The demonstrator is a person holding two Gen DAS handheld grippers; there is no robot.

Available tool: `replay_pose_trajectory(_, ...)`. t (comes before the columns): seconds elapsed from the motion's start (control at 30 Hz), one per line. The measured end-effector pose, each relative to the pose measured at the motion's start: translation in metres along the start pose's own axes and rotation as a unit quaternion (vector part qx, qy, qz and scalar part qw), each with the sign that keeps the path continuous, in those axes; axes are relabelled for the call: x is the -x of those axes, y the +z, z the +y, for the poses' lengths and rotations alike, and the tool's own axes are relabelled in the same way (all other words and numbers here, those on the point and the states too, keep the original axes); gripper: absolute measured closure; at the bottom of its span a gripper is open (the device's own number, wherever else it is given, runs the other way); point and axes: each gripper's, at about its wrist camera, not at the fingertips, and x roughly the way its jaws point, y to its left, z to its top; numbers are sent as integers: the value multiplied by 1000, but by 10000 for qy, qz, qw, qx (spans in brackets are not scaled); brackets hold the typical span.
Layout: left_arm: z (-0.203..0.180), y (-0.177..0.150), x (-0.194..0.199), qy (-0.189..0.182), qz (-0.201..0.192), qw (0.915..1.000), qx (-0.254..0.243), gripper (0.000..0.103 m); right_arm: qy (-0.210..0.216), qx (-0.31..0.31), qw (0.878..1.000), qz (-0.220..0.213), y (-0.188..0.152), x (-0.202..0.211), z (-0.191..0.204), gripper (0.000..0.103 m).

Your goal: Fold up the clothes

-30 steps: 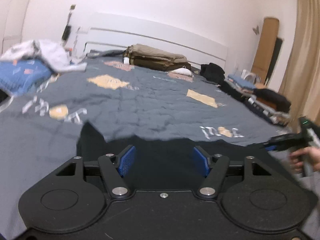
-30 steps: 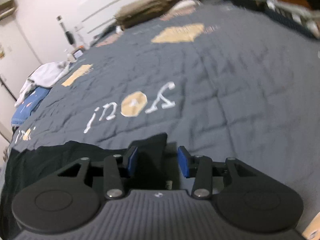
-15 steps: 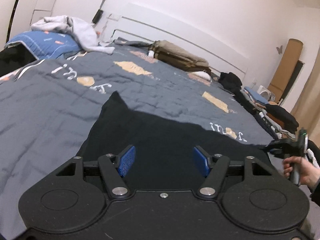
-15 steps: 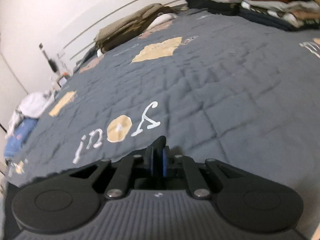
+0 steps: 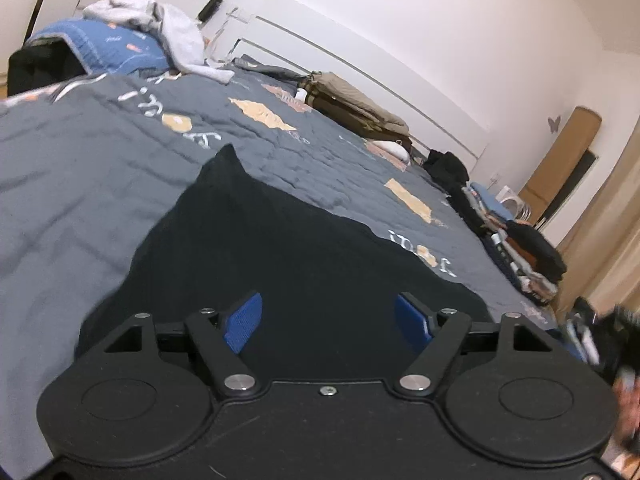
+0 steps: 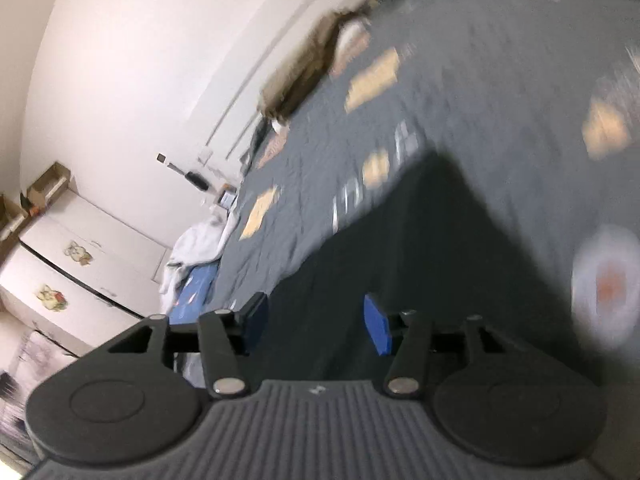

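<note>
A black garment lies spread flat on the dark grey bedspread. My left gripper is open and empty, just above the garment's near edge. In the right wrist view, which is tilted and motion-blurred, the same black garment lies ahead. My right gripper is open and empty above it. The right gripper and the hand holding it show blurred at the right edge of the left wrist view.
A grey and blue pile of bedding sits at the bed's far left. Folded brown clothes lie by the headboard. Stacks of folded clothes line the bed's right side. White cabinets stand beyond the bed's left.
My right gripper was shut on a corner of the black garment half a second ago; it has opened, let go and swung, tilting its view. The left gripper stays open, lower and closer over the garment.
</note>
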Motion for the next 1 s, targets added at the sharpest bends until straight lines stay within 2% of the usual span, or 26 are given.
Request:
replay_pose_trajectory(0.2,25,-30,22,25,94,9940,1088,29,-66,-752,9971,11,-75,22,-33,50)
replay_pose_trajectory(0.33,43,-48,34,95,124,9843,1756,29,-283,-1142,9930,-73,-97,25,-62,50)
replay_pose_trajectory(0.57,64,-52,23,222,183,9732,2281,29,-174,-1284,9912,-259,-97,7,-77,49)
replay_pose_trajectory(0.63,67,-54,14,297,199,9733,2266,29,-145,-1357,9905,-188,-97,-3,-79,49)
replay_pose_trajectory(0.8,70,-50,-2,346,93,9750,2195,29,-75,-1227,9918,-343,-91,-19,-77,48)
replay_pose_trajectory(1.0,79,-42,-18,371,-14,9742,2224,30,-95,-1219,9900,-707,-80,-8,-79,50)
